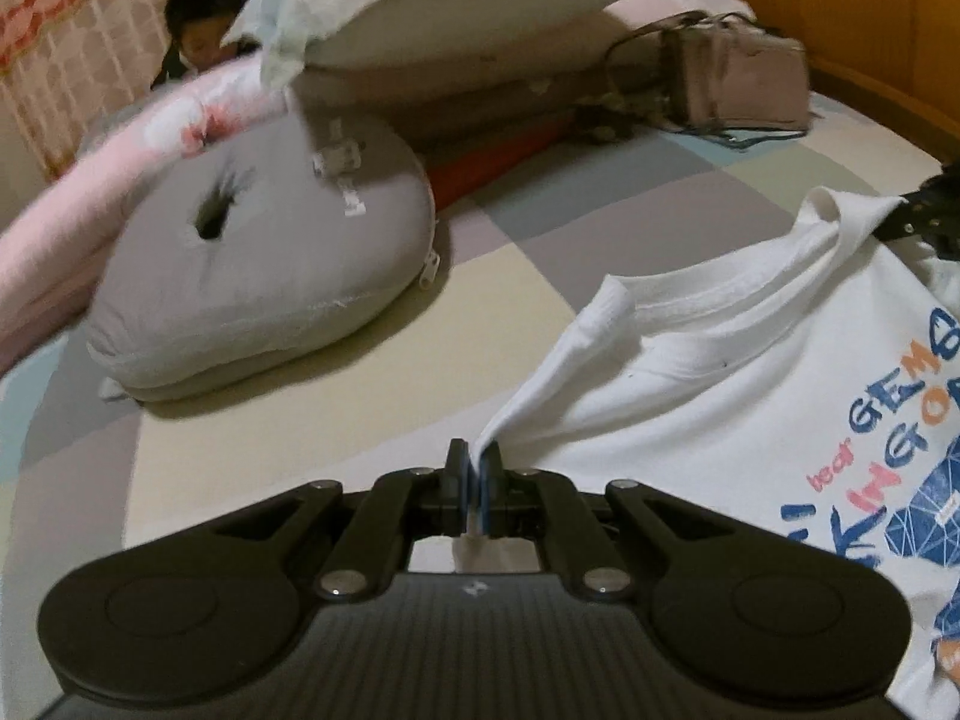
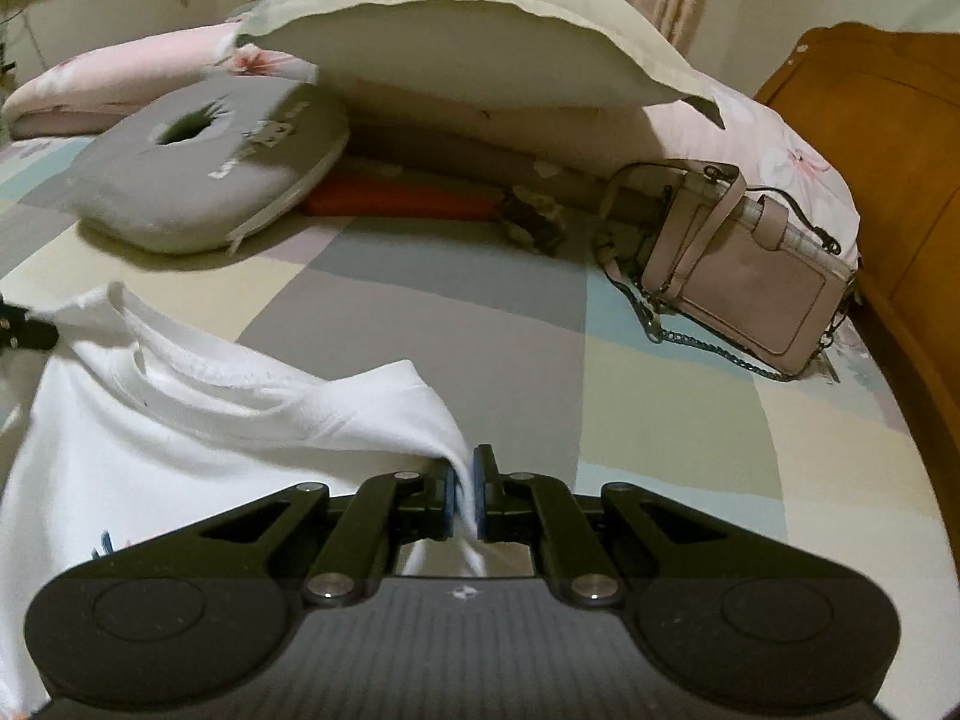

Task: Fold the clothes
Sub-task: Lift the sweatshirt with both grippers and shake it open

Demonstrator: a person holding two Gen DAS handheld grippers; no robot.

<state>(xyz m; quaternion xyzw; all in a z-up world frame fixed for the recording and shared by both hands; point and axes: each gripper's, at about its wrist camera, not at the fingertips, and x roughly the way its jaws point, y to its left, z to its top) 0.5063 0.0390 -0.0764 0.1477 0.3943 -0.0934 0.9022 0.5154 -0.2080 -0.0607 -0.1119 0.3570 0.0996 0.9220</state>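
A white T-shirt (image 1: 750, 372) with blue and orange print is held above the bed by its shoulders, neckline facing away from me. My left gripper (image 1: 476, 483) is shut on one shoulder of the white T-shirt, cloth pinched between its blue pads. My right gripper (image 2: 462, 495) is shut on the other shoulder of the white T-shirt (image 2: 198, 420). The right gripper's black tip (image 1: 918, 216) shows at the far right of the left wrist view, and the left one's (image 2: 24, 330) at the left edge of the right wrist view. The shirt's lower part is out of sight.
The bed's pastel checked sheet (image 2: 660, 396) lies ahead. A grey ring cushion (image 1: 258, 264), stacked pillows (image 2: 468, 54), a red item (image 2: 396, 198) and a pink handbag (image 2: 744, 282) with a chain strap sit at the far side. A wooden headboard (image 2: 876, 168) stands right. A person (image 1: 201, 30) is behind the bedding.
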